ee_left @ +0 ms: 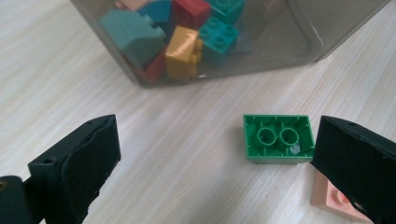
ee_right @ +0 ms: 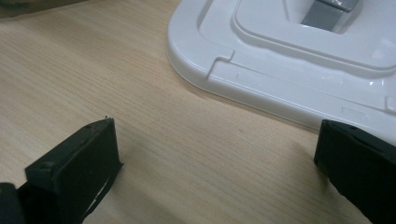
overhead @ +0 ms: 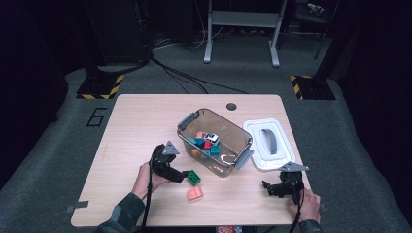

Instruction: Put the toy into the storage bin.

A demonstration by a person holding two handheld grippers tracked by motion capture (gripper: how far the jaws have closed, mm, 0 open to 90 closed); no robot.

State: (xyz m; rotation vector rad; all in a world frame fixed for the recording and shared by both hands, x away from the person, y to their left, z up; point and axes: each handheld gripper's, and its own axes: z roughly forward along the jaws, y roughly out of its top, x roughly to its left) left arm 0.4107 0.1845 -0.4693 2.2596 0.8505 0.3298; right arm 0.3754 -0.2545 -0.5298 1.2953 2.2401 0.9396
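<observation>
Bright table — dark surroundings (soft shadows).

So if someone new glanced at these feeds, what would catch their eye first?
Likely the clear bin of coloured blocks at mid-table, its white lid lying off to its right. Next, the green block lying studs-down on the wood in front of the bin, between the open jaws of the left gripper.
</observation>
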